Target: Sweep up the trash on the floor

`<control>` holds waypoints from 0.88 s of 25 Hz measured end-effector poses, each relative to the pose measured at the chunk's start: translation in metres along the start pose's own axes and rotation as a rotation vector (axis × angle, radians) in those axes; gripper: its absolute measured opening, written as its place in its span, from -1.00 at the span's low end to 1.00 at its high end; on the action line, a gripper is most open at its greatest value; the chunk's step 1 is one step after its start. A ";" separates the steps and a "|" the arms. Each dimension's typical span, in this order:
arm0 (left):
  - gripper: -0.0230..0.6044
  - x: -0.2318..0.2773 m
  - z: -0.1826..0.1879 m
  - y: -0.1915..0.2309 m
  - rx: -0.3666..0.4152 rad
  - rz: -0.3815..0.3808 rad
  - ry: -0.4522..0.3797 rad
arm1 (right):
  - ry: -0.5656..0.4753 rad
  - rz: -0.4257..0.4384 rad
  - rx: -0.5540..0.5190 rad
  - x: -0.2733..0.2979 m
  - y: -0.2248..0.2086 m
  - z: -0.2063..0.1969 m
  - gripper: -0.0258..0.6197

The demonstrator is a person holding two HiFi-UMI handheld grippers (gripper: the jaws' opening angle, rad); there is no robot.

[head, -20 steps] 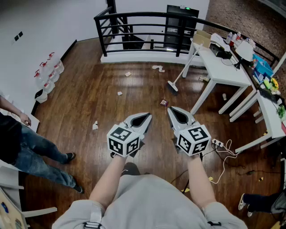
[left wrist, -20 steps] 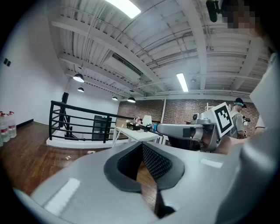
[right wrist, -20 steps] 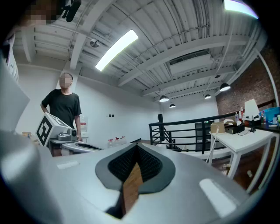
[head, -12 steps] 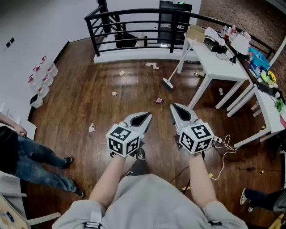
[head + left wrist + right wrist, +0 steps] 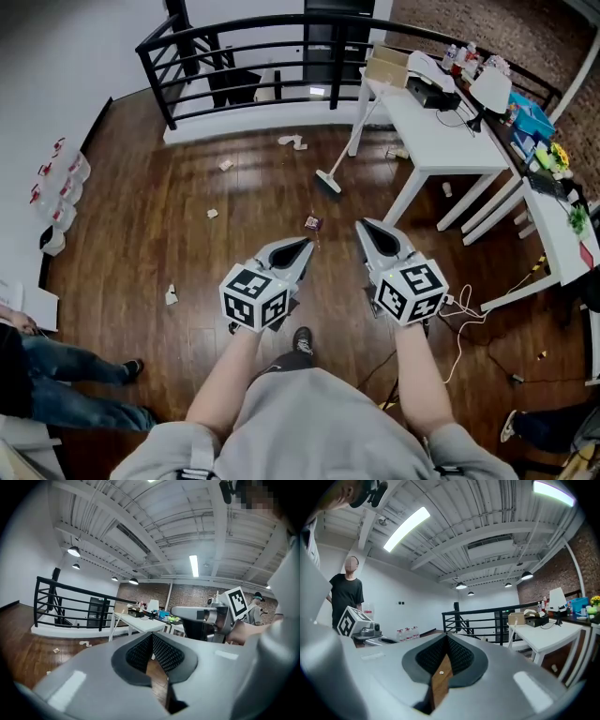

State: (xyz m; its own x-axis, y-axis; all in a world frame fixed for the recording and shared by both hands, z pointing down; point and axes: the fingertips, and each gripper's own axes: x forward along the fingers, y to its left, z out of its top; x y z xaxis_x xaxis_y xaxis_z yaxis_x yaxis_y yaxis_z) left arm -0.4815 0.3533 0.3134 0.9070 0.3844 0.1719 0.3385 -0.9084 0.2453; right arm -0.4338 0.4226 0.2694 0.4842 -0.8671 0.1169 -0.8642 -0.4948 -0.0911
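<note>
Left gripper (image 5: 300,247) and right gripper (image 5: 368,228): fingers closed on nothing, both held about level above the floor (image 5: 141,234). Trash (image 5: 312,223) lies scattered ahead, and the broom (image 5: 338,157) stands at the table (image 5: 441,141) corner, untouched. Step judged: approach; the next move calls for opening fingers around the broom handle.

Bright ceiling strip lights (image 5: 407,527), sharp head view, fisheye-warped gripper views
</note>
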 end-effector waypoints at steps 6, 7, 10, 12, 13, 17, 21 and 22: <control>-0.91 0.078 0.027 0.038 0.008 -0.042 0.018 | -0.010 -0.030 -0.004 0.054 -0.066 0.026 -0.92; -0.91 0.090 0.033 0.042 0.011 -0.049 0.019 | -0.011 -0.036 -0.003 0.061 -0.077 0.029 -0.92; -0.91 0.124 0.042 0.049 0.024 -0.065 0.029 | -0.006 -0.050 0.005 0.076 -0.111 0.032 -0.92; -0.91 0.148 0.047 0.056 0.030 -0.065 0.033 | -0.006 -0.051 0.010 0.087 -0.135 0.033 -0.92; -0.91 0.160 0.049 0.060 0.029 -0.061 0.033 | -0.007 -0.048 0.013 0.094 -0.146 0.034 -0.92; -0.91 0.215 0.057 0.080 0.018 -0.025 0.038 | -0.006 -0.024 0.017 0.120 -0.199 0.037 -0.92; -0.91 0.274 0.064 0.090 0.004 0.028 0.028 | -0.002 0.027 0.011 0.143 -0.258 0.041 -0.92; -0.91 0.290 0.066 0.092 0.001 0.044 0.025 | -0.003 0.044 0.008 0.148 -0.273 0.045 -0.92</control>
State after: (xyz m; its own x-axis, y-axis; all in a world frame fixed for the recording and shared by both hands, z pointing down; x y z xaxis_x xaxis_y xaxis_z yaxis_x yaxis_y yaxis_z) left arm -0.1713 0.3704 0.3223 0.9144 0.3483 0.2064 0.2989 -0.9246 0.2363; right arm -0.1195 0.4267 0.2675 0.4462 -0.8882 0.1097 -0.8836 -0.4567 -0.1037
